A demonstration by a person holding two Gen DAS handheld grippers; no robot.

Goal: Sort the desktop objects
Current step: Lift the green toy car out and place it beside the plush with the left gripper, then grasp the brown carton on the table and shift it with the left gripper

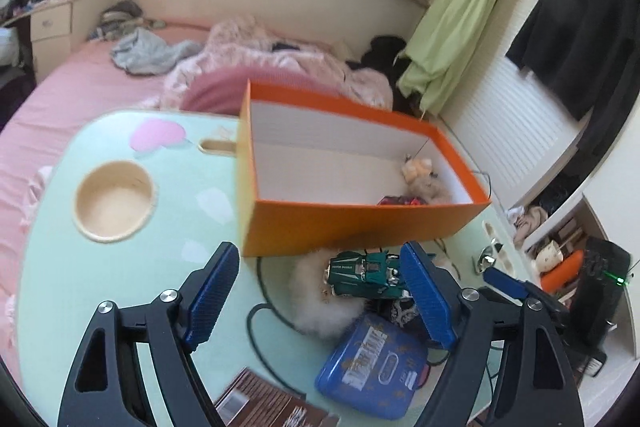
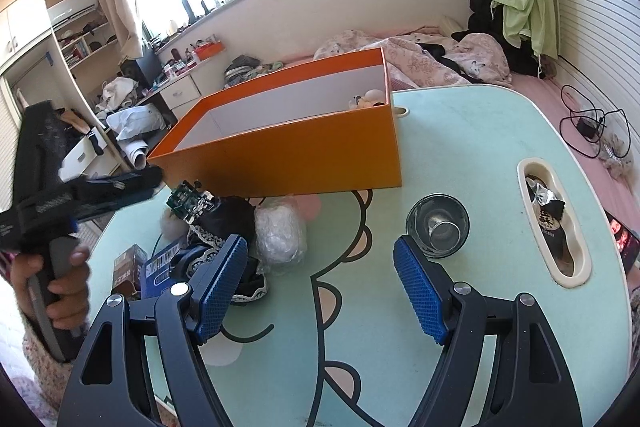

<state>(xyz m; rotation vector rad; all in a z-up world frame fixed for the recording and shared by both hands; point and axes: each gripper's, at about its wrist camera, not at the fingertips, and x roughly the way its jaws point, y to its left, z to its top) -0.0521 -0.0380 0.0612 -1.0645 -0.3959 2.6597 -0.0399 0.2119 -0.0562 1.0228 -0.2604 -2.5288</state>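
So the left hand-held gripper (image 1: pixel 320 291) hangs low over the clutter at the near edge of the table (image 1: pixel 120 267), spread wide with nothing between the blue pads (image 1: pixel 212 291). Its right pad sits just beside the tail end of the green toy car (image 1: pixel 366 273) but I can't tell if it actually touches. From the right wrist view you can see the person's left hand (image 2: pixel 60 283) wrapped around the grip, with the tool pointing in toward the pile from the side.

The right hand-held gripper (image 2: pixel 320 287) is also wide open and holding nothing, hovering above the cartoon print on the table, aimed toward the orange box (image 2: pixel 288 163). An empty glass (image 2: pixel 438 225) stands just beyond its right pad.

The toy car lies on top of a white fluffy thing (image 1: pixel 320 303), long axis running roughly left to right in the left wrist view, parallel to the box's near wall and just in front of it. The blue tin (image 1: pixel 368 363) lies flat nearer the camera. The box is open-topped, long side facing the left gripper, with a small plush toy (image 1: pixel 418 171) in its far right corner.
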